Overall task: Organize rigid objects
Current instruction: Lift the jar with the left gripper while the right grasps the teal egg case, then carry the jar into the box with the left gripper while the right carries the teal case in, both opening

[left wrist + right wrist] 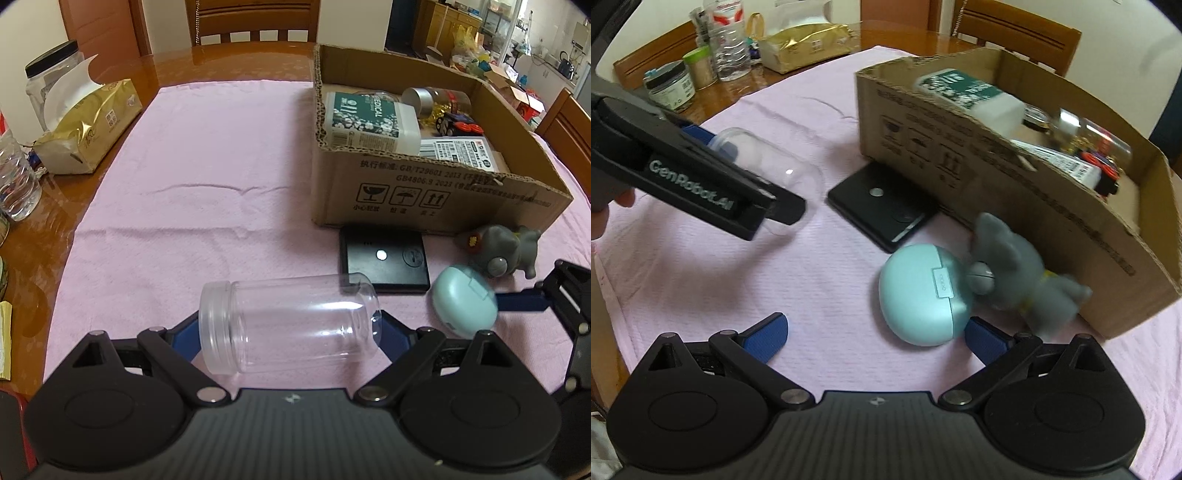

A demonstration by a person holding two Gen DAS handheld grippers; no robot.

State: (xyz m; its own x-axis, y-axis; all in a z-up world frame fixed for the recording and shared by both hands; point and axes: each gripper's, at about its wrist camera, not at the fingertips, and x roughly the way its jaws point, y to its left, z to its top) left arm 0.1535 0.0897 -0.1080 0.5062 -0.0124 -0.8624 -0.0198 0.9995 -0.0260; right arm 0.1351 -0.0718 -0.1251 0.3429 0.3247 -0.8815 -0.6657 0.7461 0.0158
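Nearest the L wrist cam: clear plastic jar [288,328] on its side, lidded end to the left, clamped between blue pads of left gripper [291,334] – pads pressed on both ends, jar over the pink cloth [207,177]. Same jar [768,173] seen from the R wrist cam behind the black body of left gripper [750,184], a fingertip [626,199] of the person at the frame edge.

Landmark = cardboard box [424,192]. Just in front of box's printed wall: flat black device [384,258] w/ a small silver disc, nearly touching the wall. Jar's closed end overlapped that device's near corner in view. Beside the device, away from the jar: teal oval earbud case [465,301]; behind it, grey toy figure [502,247] against the box's front wall.

R wrist cam: right gripper [875,336] jaws wide apart, nothing gripped; earbud case [923,295] between the pads but closer to the right pad [986,341], contact not clear. Grey toy [1019,273] blurred, touching the case and box [997,206].

Inside box: white bottle w/ green floral label [369,122], small jar w/ silver lid [432,98], toy car [458,123], labelled white pack [461,151].

Far from box, across the cloth on the wood table [221,59]: gold tissue pack [88,129], water bottle [16,177], black-lidded jar [51,70].
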